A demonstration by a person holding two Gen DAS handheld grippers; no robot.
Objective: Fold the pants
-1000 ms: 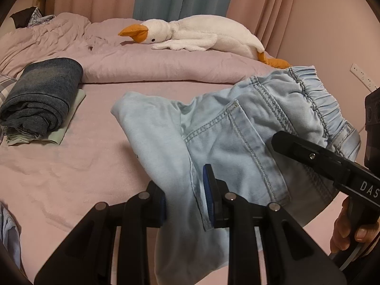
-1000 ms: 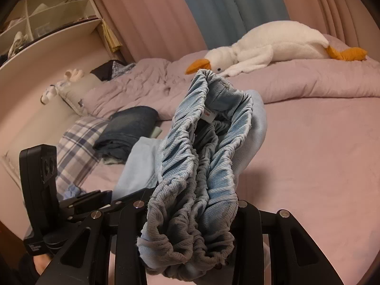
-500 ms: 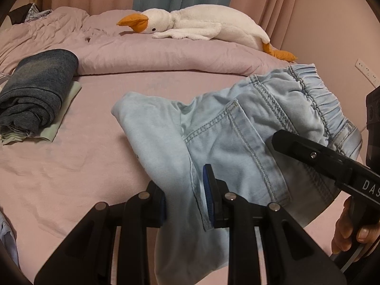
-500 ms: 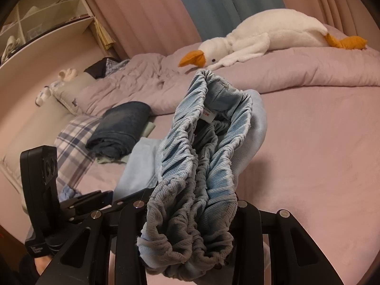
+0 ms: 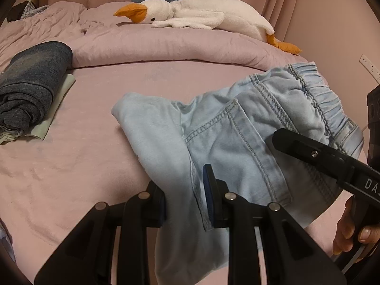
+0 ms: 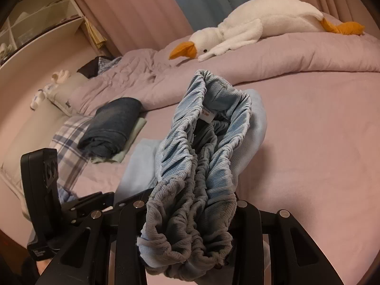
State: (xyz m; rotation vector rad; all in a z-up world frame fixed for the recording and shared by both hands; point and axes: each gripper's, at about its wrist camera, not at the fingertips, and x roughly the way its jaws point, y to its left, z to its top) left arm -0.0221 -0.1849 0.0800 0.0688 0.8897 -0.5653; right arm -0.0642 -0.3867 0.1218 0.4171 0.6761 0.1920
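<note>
Pale blue denim pants [image 5: 237,140] hang folded above the pink bed [image 5: 83,156], held between both grippers. My left gripper [image 5: 185,201] is shut on the folded leg fabric, just left of the back pocket. In the right wrist view my right gripper [image 6: 190,216] is shut on the bunched elastic waistband [image 6: 201,166], whose white label shows inside. The right gripper's black finger [image 5: 332,159] crosses the left wrist view at the right, with a hand [image 5: 349,230] on its handle. The left gripper's body [image 6: 45,190] shows at the lower left of the right wrist view.
A folded dark denim garment [image 5: 30,83] lies on a pale green cloth at the bed's left. A white plush goose [image 5: 201,16] rests on the rolled pink duvet [image 5: 166,47] at the back. Plaid pillow [image 6: 68,142] and shelves [image 6: 35,23] stand further left; curtains hang behind.
Both grippers have sunk a little toward the bed with the pants still held; the goose and dark garment sit higher in the views. Grips are unchanged.
</note>
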